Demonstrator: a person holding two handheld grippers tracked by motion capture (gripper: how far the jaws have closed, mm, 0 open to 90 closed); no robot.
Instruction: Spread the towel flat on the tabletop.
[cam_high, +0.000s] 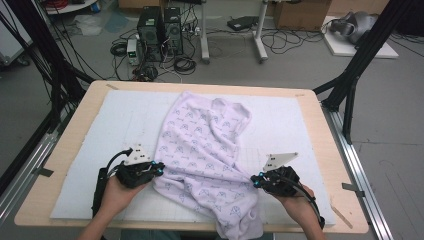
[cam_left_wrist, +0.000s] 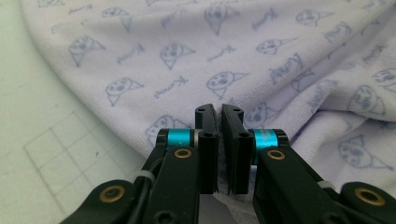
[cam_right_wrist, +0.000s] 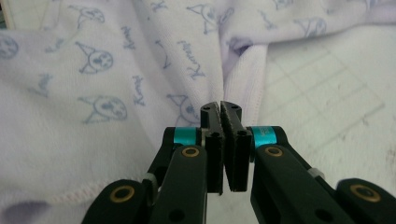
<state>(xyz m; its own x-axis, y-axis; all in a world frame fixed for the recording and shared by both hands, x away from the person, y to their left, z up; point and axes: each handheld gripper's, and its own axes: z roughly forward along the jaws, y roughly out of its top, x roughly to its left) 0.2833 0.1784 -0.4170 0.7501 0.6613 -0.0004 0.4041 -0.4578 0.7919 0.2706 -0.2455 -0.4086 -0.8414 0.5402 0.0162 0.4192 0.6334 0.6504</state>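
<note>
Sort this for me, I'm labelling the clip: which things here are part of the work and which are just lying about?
In the job:
- lilac printed towel
- left gripper, shut on the towel's edge
- right gripper, shut on the opposite edge
- white grid mat

Lying about:
- computer towers
- floor cables
- cardboard box

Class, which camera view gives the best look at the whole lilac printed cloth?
The high view: it shows the lilac printed cloth whole, spread rumpled across the white mat. The left gripper view and right gripper view show close patches of its cartoon print and a stitched edge.

Lavender towel (cam_high: 207, 150) with printed cartoon faces lies rumpled on the white mat (cam_high: 100, 135), its near corner overhanging the table edge.
</note>
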